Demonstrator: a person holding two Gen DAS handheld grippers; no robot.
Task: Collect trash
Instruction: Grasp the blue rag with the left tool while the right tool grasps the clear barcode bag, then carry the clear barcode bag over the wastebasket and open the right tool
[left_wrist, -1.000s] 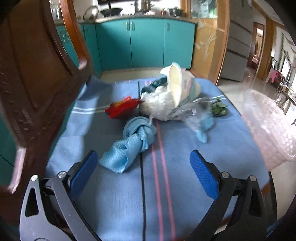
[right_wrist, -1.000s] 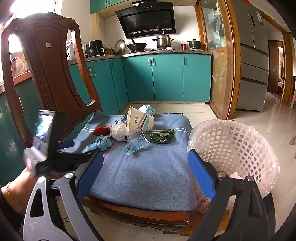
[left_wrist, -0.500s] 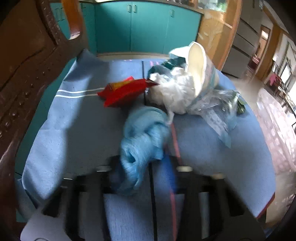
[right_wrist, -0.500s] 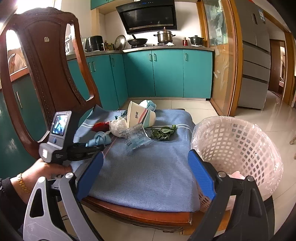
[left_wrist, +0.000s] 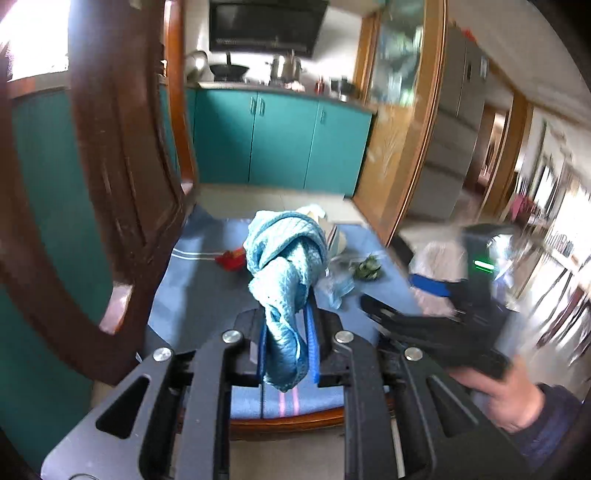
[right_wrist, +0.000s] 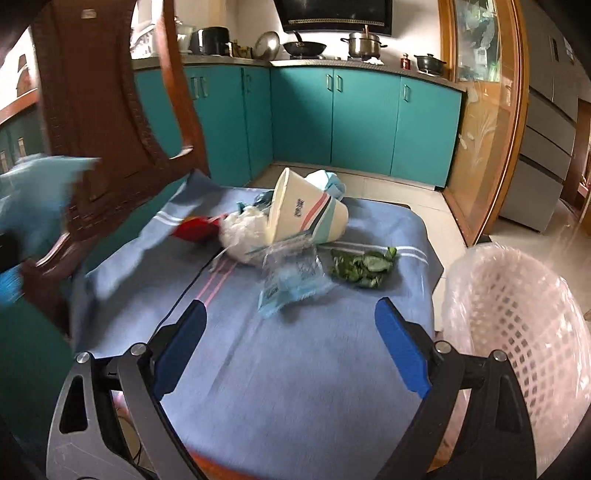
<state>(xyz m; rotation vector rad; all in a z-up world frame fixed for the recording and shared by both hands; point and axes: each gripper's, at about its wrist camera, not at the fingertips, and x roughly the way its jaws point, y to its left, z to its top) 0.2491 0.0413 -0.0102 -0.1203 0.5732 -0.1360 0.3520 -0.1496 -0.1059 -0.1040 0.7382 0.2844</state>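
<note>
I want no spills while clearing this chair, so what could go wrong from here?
1. The knotted blue cloth is pinched only at its tail by the left gripper; it may slip out before reaching the basket.
2. The right gripper, open, may snag the blue cover when grabbing the flat plastic wrapper.

Ahead of the right gripper (right_wrist: 290, 347), a cup (right_wrist: 306, 216) lies on its side on the cloth (right_wrist: 314, 387), a wrapper (right_wrist: 291, 280) before it, leaves (right_wrist: 364, 267) to its right. The basket (right_wrist: 517, 332) stands right of the gripper, beside the cloth.
</note>
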